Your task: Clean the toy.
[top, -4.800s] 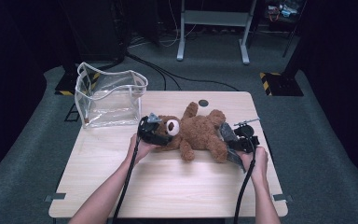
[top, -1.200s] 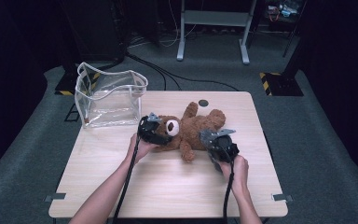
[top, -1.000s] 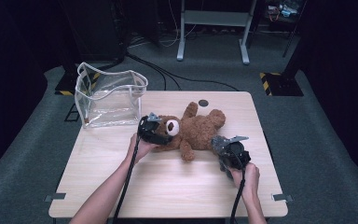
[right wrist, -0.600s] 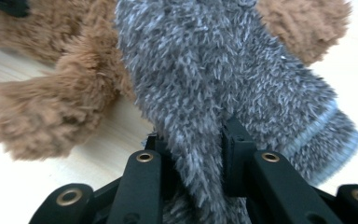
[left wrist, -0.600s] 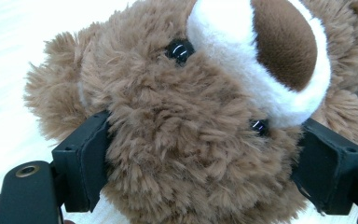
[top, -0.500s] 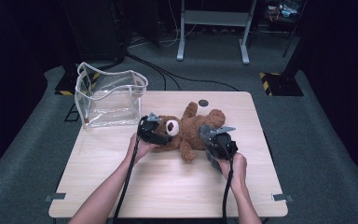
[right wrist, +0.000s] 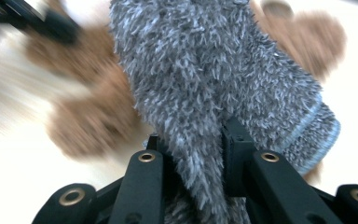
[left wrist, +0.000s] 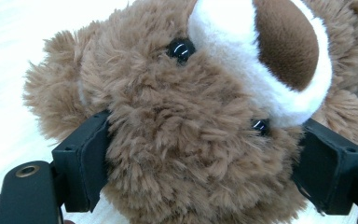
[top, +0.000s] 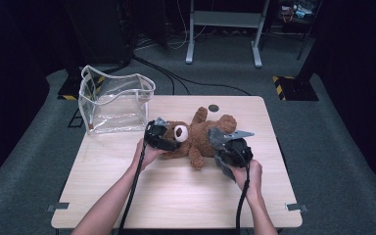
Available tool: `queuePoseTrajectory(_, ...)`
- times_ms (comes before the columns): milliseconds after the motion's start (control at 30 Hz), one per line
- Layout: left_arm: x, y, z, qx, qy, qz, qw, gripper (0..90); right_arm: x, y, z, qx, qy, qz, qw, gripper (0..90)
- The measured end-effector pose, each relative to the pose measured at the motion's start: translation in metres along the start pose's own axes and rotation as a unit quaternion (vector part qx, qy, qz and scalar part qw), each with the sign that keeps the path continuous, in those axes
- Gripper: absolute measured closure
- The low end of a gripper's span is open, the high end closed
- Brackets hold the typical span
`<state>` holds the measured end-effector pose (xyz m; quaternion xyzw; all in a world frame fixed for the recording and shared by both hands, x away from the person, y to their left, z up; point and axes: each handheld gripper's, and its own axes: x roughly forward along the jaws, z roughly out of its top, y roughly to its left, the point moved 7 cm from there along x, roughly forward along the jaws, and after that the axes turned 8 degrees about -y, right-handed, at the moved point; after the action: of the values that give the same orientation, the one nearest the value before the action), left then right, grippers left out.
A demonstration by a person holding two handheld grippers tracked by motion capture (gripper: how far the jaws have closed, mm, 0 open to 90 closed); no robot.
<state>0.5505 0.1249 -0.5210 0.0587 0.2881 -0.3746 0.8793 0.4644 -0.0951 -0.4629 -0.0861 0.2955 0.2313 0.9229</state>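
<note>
a person at a wooden table [top: 176,196] works on a brown teddy bear [top: 196,137] lying on its back near the table's middle, a two-jaw tool in each hand. the left gripper [left wrist: 200,163] is clamped on the bear's head, one black jaw at each side of the fur, pinning it to the tabletop. the right gripper [right wrist: 193,144] has its jaws pinched close together on a fuzzy grey sock [right wrist: 214,79], held at the bear's lower end, by its legs; the job in hand looks like dressing a foot.

done well, the step calls for the head grip to hold steady while the sock's open cuff is lined up square with a foot, then drawn along the leg rather than across it. a pinch on only one layer of the cuff would leave the mouth free to open; a pinch through both would close it. a pull too hard would likely drag the bear out of the left jaws.

the high view sets the scene: a clear plastic bag [top: 112,103] standing open at the table's far left corner, a small dark disc [top: 213,107] beyond the bear, both forearms reaching in. there the right gripper's body hides most of the sock. the right gripper view gives the sock's shaggy pile and pale-blue cuff band, with the bear blurred behind. the left gripper view gives the bear's eyes, white muzzle and the jaws sunk into the fur.
</note>
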Motion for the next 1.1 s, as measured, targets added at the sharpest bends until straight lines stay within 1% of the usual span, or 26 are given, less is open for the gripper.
queuePoseTrajectory(33, 0.0, 0.0, 0.0, -0.001, 0.0, -0.001, 1.0, 15.6, 0.003, 0.006, 0.007, -0.009, 0.001, 0.006, 0.9999, 73.4)
queuePoseTrajectory(100, 0.0, 0.0, 0.0, -0.001, 0.002, -0.002, 1.0, 15.6, 0.014, 0.014, 0.018, -0.024, -0.003, 0.009, 0.9997, 73.4)
queuePoseTrajectory(167, 0.0, 0.001, 0.0, 0.001, 0.004, -0.002, 1.0, 15.6, 0.03, 0.018, 0.022, -0.027, 0.005, 0.01, 0.9996, 73.3)
queuePoseTrajectory(200, 0.0, 0.001, 0.0, 0.0, 0.005, -0.003, 1.0, 15.7, 0.037, 0.019, 0.021, -0.024, 0.013, 0.009, 0.9996, 73.4)
queuePoseTrajectory(267, 0.0, 0.001, 0.0, -0.002, 0.005, -0.003, 1.0, 15.7, 0.049, 0.018, 0.014, -0.019, 0.027, 0.005, 0.9994, 73.6)
queuePoseTrajectory(300, 0.0, 0.001, 0.0, 0.0, 0.005, -0.004, 1.0, 15.6, 0.052, 0.017, 0.01, -0.018, 0.027, 0.009, 0.9995, 73.8)
queuePoseTrajectory(367, 0.0, 0.0, 0.0, 0.002, 0.007, -0.004, 1.0, 15.6, 0.052, 0.017, 0.003, -0.006, 0.027, 0.013, 0.9995, 74.1)
queuePoseTrajectory(433, 0.001, 0.001, 0.0, 0.0, 0.006, -0.003, 1.0, 15.6, 0.051, 0.016, -0.007, -0.005, 0.04, 0.012, 0.9991, 74.2)
queuePoseTrajectory(467, 0.001, 0.001, 0.0, 0.0, 0.005, -0.003, 1.0, 15.6, 0.051, 0.016, -0.012, -0.009, 0.041, 0.012, 0.9991, 74.2)
queuePoseTrajectory(500, 0.001, 0.001, 0.0, -0.001, 0.005, -0.003, 1.0, 15.6, 0.052, 0.015, -0.018, -0.007, 0.047, 0.011, 0.9988, 74.3)
queuePoseTrajectory(533, 0.001, 0.001, 0.0, -0.002, 0.004, -0.003, 1.0, 15.6, 0.053, 0.015, -0.024, -0.002, 0.058, 0.012, 0.9983, 74.3)
queuePoseTrajectory(600, 0.001, 0.001, 0.0, -0.003, 0.004, -0.003, 1.0, 15.7, 0.056, 0.013, -0.034, -0.001, 0.074, 0.016, 0.9972, 74.3)
queuePoseTrajectory(633, 0.001, 0.001, 0.0, -0.004, 0.005, -0.004, 1.0, 15.6, 0.057, 0.011, -0.038, -0.001, 0.086, 0.016, 0.9962, 74.2)
queuePoseTrajectory(667, 0.001, 0.001, 0.0, -0.004, 0.005, -0.004, 1.0, 15.6, 0.058, 0.011, -0.042, 0.003, 0.095, 0.016, 0.9954, 74.2)
queuePoseTrajectory(700, 0.001, 0.001, 0.0, -0.004, 0.005, -0.004, 1.0, 15.6, 0.058, 0.009, -0.045, 0.0, 0.101, 0.019, 0.9947, 74.1)
queuePoseTrajectory(733, 0.001, 0.001, 0.0, -0.005, 0.005, -0.004, 1.0, 15.6, 0.057, 0.01, -0.045, 0.004, 0.103, 0.018, 0.9946, 74.0)
queuePoseTrajectory(767, 0.0, 0.002, 0.0, -0.006, 0.004, -0.002, 1.0, 15.6, 0.054, 0.01, -0.043, 0.002, 0.099, 0.021, 0.9949, 73.9)
queuePoseTrajectory(833, 0.001, 0.003, 0.0, -0.012, 0.001, -0.004, 0.9999, 15.7, 0.047, 0.011, -0.035, 0.001, 0.082, 0.025, 0.9963, 73.7)
queuePoseTrajectory(933, 0.001, 0.002, 0.0, -0.01, 0.001, -0.004, 0.9999, 15.6, 0.032, 0.013, -0.012, -0.004, 0.043, 0.024, 0.9988, 73.6)
queuePoseTrajectory(1033, 0.001, 0.002, 0.0, -0.007, 0.003, -0.004, 1.0, 15.6, 0.023, 0.015, 0.014, -0.013, 0.001, 0.017, 0.9998, 73.4)
queuePoseTrajectory(1100, 0.001, 0.002, 0.0, -0.008, 0.003, -0.002, 1.0, 15.6, 0.024, 0.016, 0.025, -0.017, -0.004, 0.01, 0.9998, 73.3)
